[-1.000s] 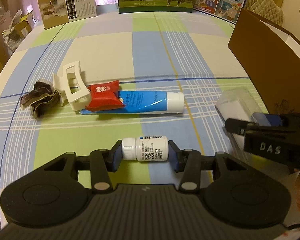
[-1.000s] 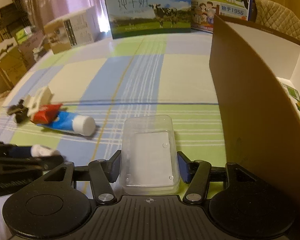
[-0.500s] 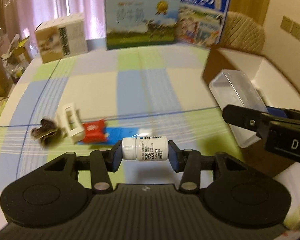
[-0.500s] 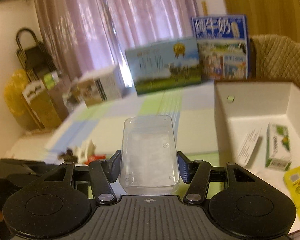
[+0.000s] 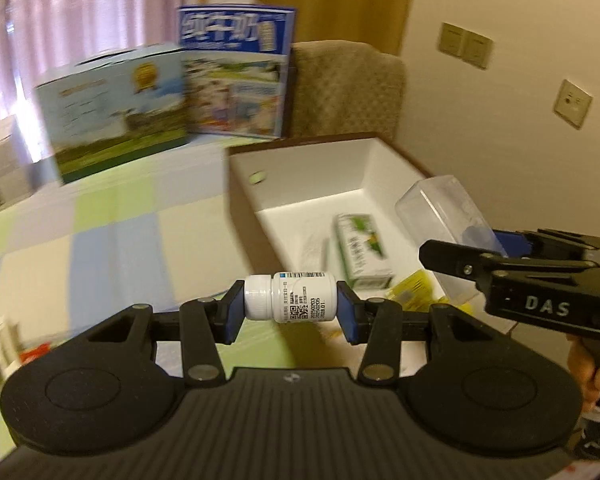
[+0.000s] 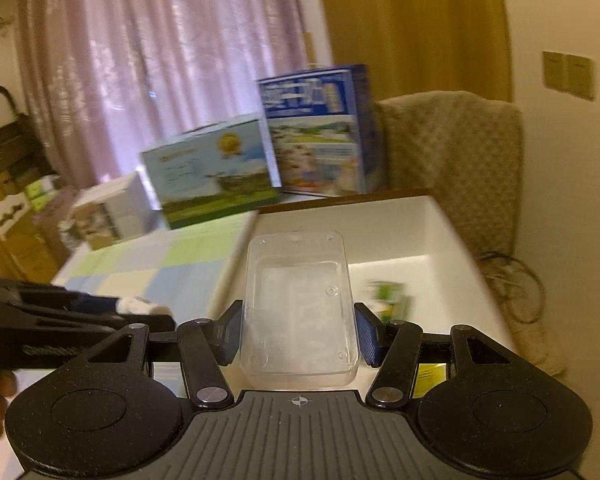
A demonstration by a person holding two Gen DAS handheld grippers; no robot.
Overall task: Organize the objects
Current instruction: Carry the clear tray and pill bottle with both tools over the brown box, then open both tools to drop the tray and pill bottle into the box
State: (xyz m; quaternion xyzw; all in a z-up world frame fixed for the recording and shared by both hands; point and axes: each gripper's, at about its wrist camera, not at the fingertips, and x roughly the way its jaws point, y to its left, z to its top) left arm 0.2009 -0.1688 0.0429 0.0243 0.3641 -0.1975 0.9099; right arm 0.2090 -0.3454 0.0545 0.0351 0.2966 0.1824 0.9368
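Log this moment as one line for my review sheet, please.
left tool: shut on white pill bottle | right tool: shut on clear plastic case | both raised by white storage box

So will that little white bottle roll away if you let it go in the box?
Probably a little. The white bottle is round and held sideways in the left hand-held gripper, so it could roll. The white box has tall walls, which should stop it. It looks small, likely light.

The bottle (image 5: 290, 297) is glossy white plastic with a paper label. The case (image 6: 299, 312) is clear, smooth plastic. Both grippers look matt black plastic with ribbed bases. The cloth (image 5: 112, 236) is checked fabric; the box (image 5: 320, 172) looks smooth white inside.
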